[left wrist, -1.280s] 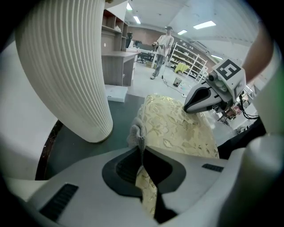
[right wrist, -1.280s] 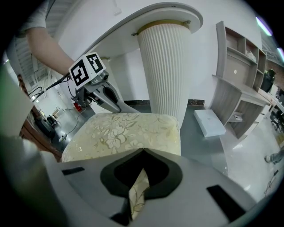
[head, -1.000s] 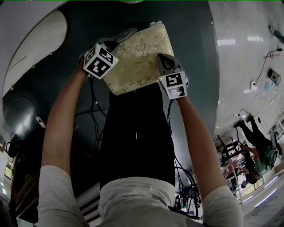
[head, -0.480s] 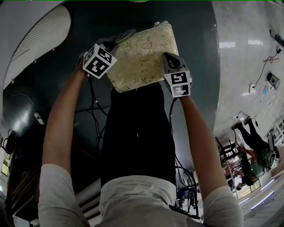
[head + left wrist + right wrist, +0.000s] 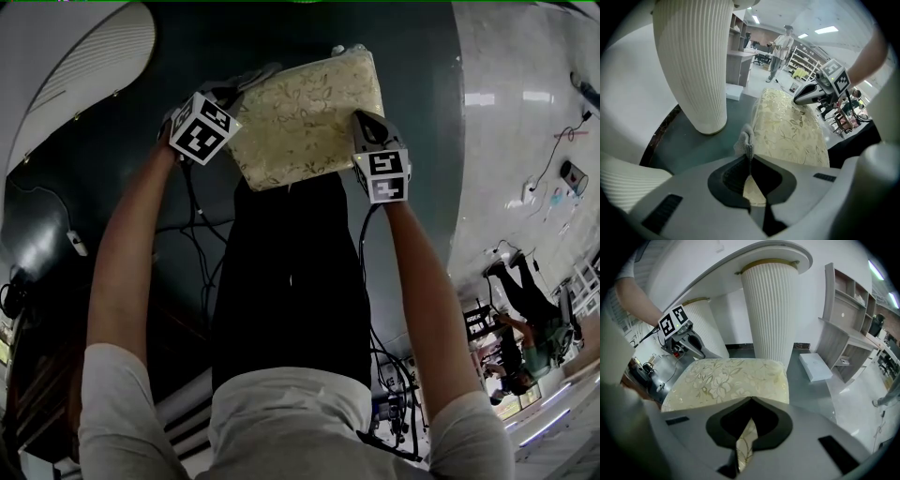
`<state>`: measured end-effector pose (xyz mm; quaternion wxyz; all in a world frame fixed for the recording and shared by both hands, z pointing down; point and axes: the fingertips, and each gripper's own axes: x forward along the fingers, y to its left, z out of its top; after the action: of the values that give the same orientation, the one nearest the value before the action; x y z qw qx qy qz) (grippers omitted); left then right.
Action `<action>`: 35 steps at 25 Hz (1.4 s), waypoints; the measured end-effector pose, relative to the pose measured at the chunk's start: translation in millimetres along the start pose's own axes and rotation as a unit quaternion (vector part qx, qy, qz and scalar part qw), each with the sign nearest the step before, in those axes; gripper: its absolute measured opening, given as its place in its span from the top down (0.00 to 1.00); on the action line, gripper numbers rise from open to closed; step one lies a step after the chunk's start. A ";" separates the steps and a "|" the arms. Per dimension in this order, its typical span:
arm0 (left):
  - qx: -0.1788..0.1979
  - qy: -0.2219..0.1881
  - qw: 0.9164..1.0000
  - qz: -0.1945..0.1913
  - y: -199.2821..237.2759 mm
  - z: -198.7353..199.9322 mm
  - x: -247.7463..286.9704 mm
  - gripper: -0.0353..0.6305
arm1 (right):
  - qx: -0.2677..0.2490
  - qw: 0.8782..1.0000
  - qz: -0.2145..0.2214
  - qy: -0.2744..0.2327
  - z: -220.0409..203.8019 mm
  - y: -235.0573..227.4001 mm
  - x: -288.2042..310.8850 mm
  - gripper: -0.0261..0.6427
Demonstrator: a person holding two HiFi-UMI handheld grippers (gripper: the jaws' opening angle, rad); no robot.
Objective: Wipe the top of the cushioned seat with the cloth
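At the left edge of the cream, floral-patterned cushioned seat, which is standing on the dark floor, the left gripper is clenching a small grey cloth. The right gripper, jaws pressed together on nothing, is sitting at the opposite edge. Likely hazards: with so little cloth protruding, bare jaw tips may be scraping the fabric, and the ungripped seat may be shifting under the strokes.

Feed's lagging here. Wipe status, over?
Left gripper shut on cloth, at edge of cushioned seat. Right gripper shut, nothing pinched, at opposite edge. Seat top bare, nothing in the way.
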<state>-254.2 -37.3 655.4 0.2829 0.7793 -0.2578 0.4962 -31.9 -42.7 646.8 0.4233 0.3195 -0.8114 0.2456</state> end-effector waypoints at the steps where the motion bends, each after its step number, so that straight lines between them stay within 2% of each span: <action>1: -0.006 0.000 1.000 0.001 1.3 -3.0 -1.2 0.91 | 0.000 1.000 -0.002 0.001 0.3 -0.3 0.3 0.94; 14: -0.055 -0.002 0.998 0.016 13.3 -38.1 -10.4 0.91 | 0.005 1.000 -0.013 0.005 -1.1 0.4 1.6 0.94; 17: -0.084 -0.006 0.996 0.021 17.2 -47.5 -12.7 0.91 | 0.014 1.000 -0.018 0.006 1.7 0.6 -0.3 0.94; 25: -0.196 -0.015 0.980 0.025 14.8 -81.2 -17.2 0.91 | 0.013 0.999 -0.020 0.030 0.2 1.9 1.6 0.94; 30: -0.264 -0.052 0.963 0.014 5.9 -91.3 -17.0 0.91 | 0.003 0.999 -0.019 0.039 -1.4 1.0 3.0 0.94; 32: -0.280 -0.062 0.958 0.011 1.8 -95.8 -16.2 0.91 | 0.002 0.999 -0.020 0.044 -2.5 1.0 3.7 0.94; 35: -0.289 -0.069 0.955 0.006 -5.0 -99.8 -14.7 0.91 | -0.002 0.999 -0.021 0.047 -1.5 -0.3 3.6 0.94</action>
<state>-318.9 37.6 675.6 0.4740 0.6953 -0.4140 0.3471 -32.4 -43.0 650.7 0.4667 0.3234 -0.7842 0.2502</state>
